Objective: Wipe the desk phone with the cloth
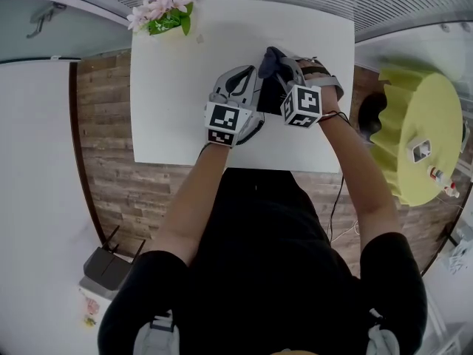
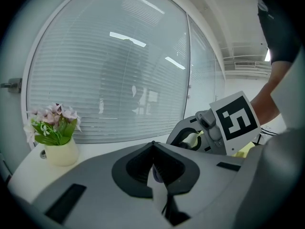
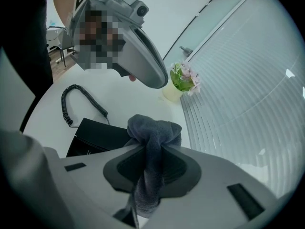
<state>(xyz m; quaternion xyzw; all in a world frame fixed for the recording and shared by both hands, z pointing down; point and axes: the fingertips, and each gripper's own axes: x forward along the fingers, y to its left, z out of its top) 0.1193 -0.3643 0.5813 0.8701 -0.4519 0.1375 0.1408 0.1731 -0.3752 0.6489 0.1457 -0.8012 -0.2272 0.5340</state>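
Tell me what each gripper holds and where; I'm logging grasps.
The right gripper is shut on the grey cloth, pinched at a bunched fold, with a wad bulging past the jaws. The left gripper is shut, with nothing clearly in it.

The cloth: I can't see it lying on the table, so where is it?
In the right gripper view, the cloth is clamped in the right gripper, bunched close to the black desk phone on the white table.

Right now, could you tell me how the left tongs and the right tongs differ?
The right tongs grip the grey cloth; the left tongs are shut, holding nothing visible. The right tongs point down at the black phone; the left tongs point at the blinds. Both are grey and hang side by side over the table.
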